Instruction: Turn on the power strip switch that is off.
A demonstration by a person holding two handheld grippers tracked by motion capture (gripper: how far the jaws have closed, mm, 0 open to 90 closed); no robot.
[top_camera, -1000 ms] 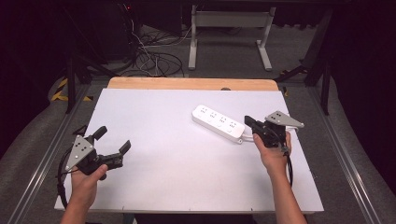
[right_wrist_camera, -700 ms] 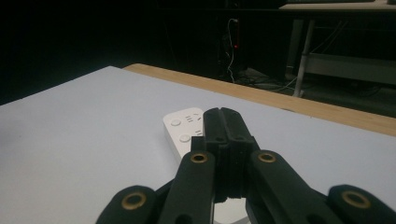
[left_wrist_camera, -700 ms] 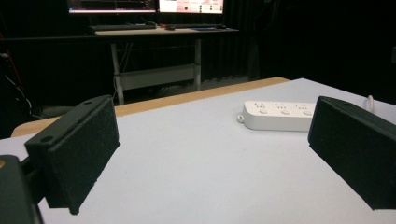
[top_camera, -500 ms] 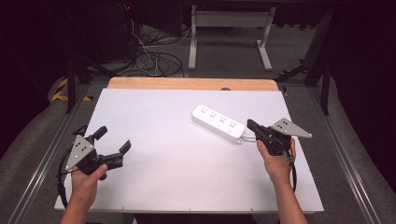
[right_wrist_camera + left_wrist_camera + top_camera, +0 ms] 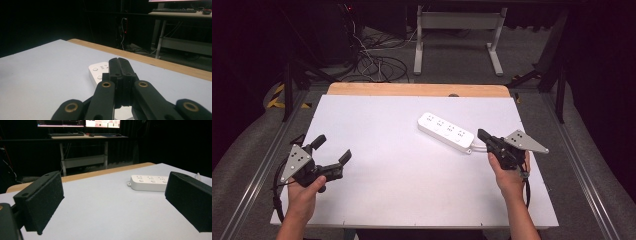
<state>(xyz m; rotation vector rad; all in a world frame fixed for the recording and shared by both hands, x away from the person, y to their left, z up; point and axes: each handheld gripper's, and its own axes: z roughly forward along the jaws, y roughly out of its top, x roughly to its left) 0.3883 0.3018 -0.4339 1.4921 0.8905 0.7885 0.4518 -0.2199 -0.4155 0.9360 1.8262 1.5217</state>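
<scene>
Our right claw (image 5: 484,136) is pressed together, empty, just beside the power strip (image 5: 445,132); left claw (image 5: 332,150) gapes wide. We risk nudging the strip across the counter (image 5: 412,195).

Power strip (image 5: 446,132) smooth white plastic; table (image 5: 377,125) matt white, wood edge; left gripper (image 5: 112,202) pads rough black.

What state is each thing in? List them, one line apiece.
Left gripper: open, jaws spread wide, held low at the table's near left, holding nothing.
Right gripper: shut, jaws pressed together, just off the power strip's near end.
Power strip: lying flat on the table, sockets up, nothing plugged into them.
White table: bare apart from the strip.
</scene>
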